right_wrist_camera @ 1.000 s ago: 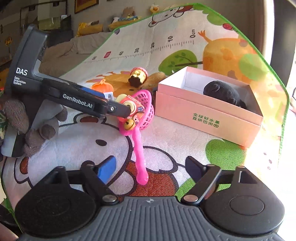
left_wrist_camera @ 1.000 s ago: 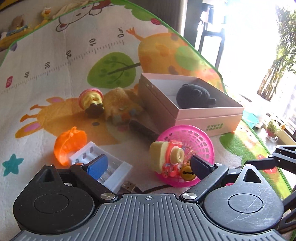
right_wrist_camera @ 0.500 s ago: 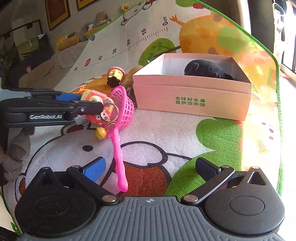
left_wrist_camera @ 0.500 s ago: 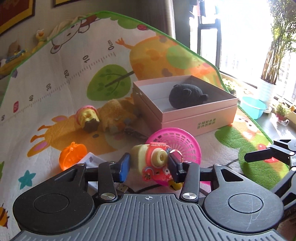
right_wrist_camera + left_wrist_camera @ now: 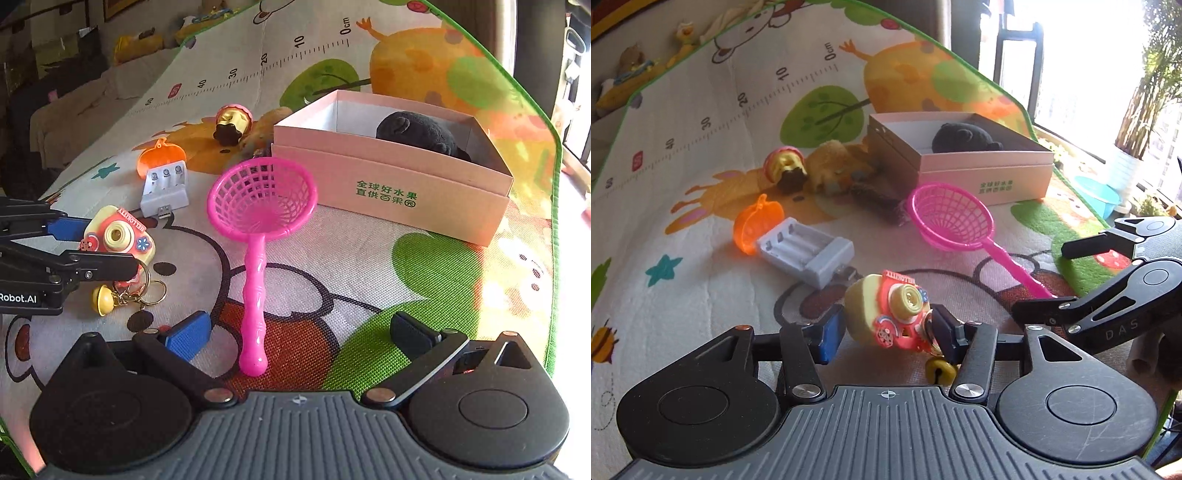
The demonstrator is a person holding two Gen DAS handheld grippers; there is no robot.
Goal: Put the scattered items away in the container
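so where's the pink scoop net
In the right wrist view the pink scoop net lies mid-mat, between the toy camera and the pink box.

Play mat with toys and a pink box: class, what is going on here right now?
A person is tidying toys with two handheld grippers. The left gripper is shut on a toy camera keychain, held just above the play mat. The right gripper is open and empty, its fingers either side of the pink strainer handle. The pink box already holds a black plush toy. A battery charger and other toys lie scattered.
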